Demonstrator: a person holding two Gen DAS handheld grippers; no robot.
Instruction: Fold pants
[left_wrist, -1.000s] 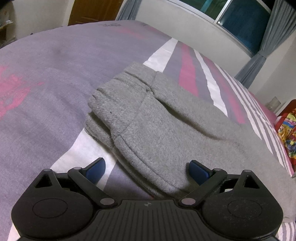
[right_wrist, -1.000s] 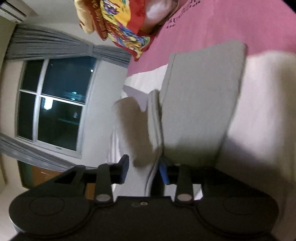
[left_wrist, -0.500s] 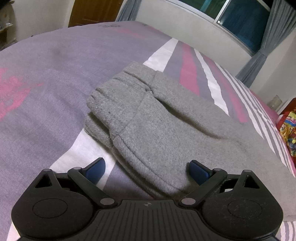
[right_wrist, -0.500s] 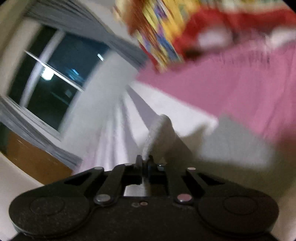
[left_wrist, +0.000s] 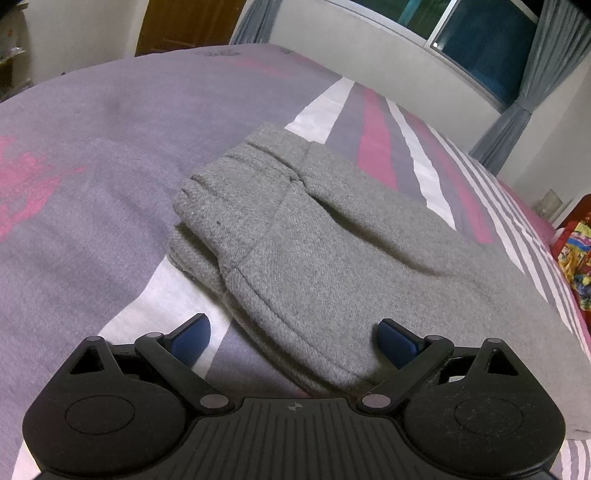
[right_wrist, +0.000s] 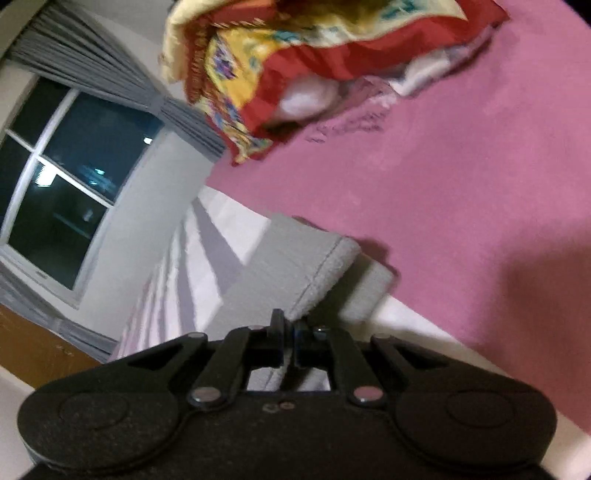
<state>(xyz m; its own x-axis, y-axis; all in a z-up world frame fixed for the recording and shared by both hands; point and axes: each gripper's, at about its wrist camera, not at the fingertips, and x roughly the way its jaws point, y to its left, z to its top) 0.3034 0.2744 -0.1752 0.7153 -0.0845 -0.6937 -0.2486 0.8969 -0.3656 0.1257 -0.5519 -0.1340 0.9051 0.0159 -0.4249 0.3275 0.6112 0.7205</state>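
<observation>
Left gripper angled downward, fingers spread wide, poised over the near edge of the grey sweatpants, which lie folded on the striped bedspread. Right gripper rolled sideways, fingers pinching a sweatpants cuff lifted ahead of them.
</observation>
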